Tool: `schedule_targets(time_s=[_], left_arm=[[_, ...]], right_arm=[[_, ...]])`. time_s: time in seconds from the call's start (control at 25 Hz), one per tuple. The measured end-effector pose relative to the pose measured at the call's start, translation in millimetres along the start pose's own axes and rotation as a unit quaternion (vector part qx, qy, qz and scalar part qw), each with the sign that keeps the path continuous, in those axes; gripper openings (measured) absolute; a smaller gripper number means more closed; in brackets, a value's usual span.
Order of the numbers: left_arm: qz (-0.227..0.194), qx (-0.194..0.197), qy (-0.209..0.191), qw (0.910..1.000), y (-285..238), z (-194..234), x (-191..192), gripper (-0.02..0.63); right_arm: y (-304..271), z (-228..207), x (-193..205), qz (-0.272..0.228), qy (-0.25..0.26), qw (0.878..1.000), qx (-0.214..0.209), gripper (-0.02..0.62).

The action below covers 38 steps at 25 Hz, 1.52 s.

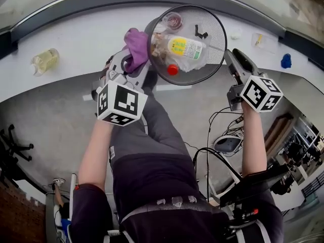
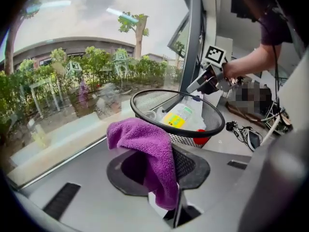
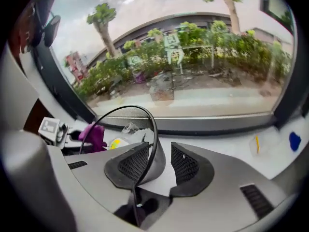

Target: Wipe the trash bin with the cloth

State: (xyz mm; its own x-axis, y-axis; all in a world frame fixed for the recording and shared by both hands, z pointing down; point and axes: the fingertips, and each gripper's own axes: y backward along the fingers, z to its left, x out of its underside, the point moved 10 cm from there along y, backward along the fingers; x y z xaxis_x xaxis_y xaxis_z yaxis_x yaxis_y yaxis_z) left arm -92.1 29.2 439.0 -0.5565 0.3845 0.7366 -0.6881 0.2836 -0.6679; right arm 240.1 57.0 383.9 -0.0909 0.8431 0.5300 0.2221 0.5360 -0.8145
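The black mesh trash bin (image 1: 212, 29) is tipped with its mouth toward me over the white window ledge (image 1: 76, 39). It holds a yellow-labelled bottle (image 1: 185, 48) with a red cap and other litter. My left gripper (image 1: 132, 59) is shut on a purple cloth (image 1: 135, 47), which lies against the bin's left rim. In the left gripper view the cloth (image 2: 145, 144) drapes over the pads in front of the bin (image 2: 145, 94). My right gripper (image 3: 161, 163) straddles the bin's right rim (image 3: 125, 108). The wall rests against the left pad, clear of the right one.
A plastic bottle (image 1: 44, 61) lies on the ledge at the left and a small blue object (image 1: 286, 61) at the far right. The window glass stands just beyond the bin. Cables (image 1: 223, 130) and a chair base (image 1: 12, 146) are on the floor below.
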Motion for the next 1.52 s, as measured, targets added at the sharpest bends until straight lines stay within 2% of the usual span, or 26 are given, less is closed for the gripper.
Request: schedule_targets(time_s=[0.12,0.24,0.32,0.36,0.44,0.52,0.6,0.68,0.76,0.84,0.96,1.12,1.24,1.32,1.4,1.44,1.52], left_arm=[[-0.011,-0.002,-0.011,0.9999,-8.4,25.0,-9.1,0.1],[-0.02,0.008,-0.034,0.9992,-18.3,41.9,-28.8,0.098],[-0.014,0.01,-0.07,0.9974,-23.6,47.2,-40.0,0.097],[-0.011,0.01,-0.085,0.9962,-25.4,50.6,-42.9,0.098],[-0.002,0.01,-0.105,0.9944,-26.6,57.5,-43.0,0.097],[0.013,0.009,-0.123,0.9922,-24.3,57.3,-37.5,0.097],[0.023,0.015,-0.13,0.9911,-21.4,50.6,-29.8,0.098],[0.028,0.033,-0.119,0.9919,-19.9,41.7,-21.0,0.098],[0.035,0.054,-0.111,0.9917,-19.9,28.3,-11.4,0.098],[0.04,0.066,-0.105,0.9915,-21.6,13.7,-4.7,0.098],[0.04,0.08,-0.073,0.9933,-28.1,-1.9,-2.7,0.098],[0.05,0.077,-0.043,0.9949,-41.3,-18.5,-3.1,0.098],[0.046,0.056,-0.006,0.9974,-30.4,-28.8,-0.7,0.098],[0.041,0.032,0.026,0.9983,-19.7,-22.7,4.1,0.098],[0.03,0.006,0.068,0.9972,-12.8,-6.7,6.6,0.098],[0.023,-0.002,0.087,0.9959,-10.6,0.6,6.4,0.098],[0.008,-0.009,0.109,0.994,-7.7,10.1,3.6,0.098]], right_arm=[[-29.2,-1.0,-31.4,0.018,0.072,0.997,-0.034,0.124],[-48.7,-8.2,-44.1,0.05,0.087,0.994,-0.052,0.122],[-47.9,-15.0,-44.0,0.06,0.074,0.994,-0.05,0.058],[-46.6,-16.8,-43.6,0.053,0.048,0.996,-0.056,0.056],[-47.1,-18.1,-39.4,0.023,-0.046,0.994,-0.093,0.04],[-45.9,-19.9,-28.5,-0.006,-0.153,0.981,-0.121,0.035],[-37.7,-23.5,-15.4,-0.022,-0.245,0.964,-0.104,0.044],[-31.7,-24.4,-6.4,-0.035,-0.304,0.947,-0.097,0.051],[-28.6,-24.9,4.7,-0.039,-0.342,0.934,-0.097,0.052],[-25.9,-26.2,17.3,-0.037,-0.365,0.926,-0.095,0.053],[-21.7,-32.4,32.2,-0.034,-0.39,0.916,-0.081,0.052],[-23.9,-35.6,46.8,-0.059,-0.426,0.898,-0.094,0.054],[-17.1,-11.9,57.0,-0.088,-0.459,0.878,-0.101,0.057],[-14.1,5.2,65.1,-0.086,-0.457,0.879,-0.107,0.057],[-17.8,18.6,69.8,-0.076,-0.446,0.882,-0.132,0.058],[-17.6,23.1,70.0,-0.075,-0.435,0.886,-0.142,0.058],[-6.2,24.6,66.2,-0.084,-0.39,0.906,-0.143,0.106]])
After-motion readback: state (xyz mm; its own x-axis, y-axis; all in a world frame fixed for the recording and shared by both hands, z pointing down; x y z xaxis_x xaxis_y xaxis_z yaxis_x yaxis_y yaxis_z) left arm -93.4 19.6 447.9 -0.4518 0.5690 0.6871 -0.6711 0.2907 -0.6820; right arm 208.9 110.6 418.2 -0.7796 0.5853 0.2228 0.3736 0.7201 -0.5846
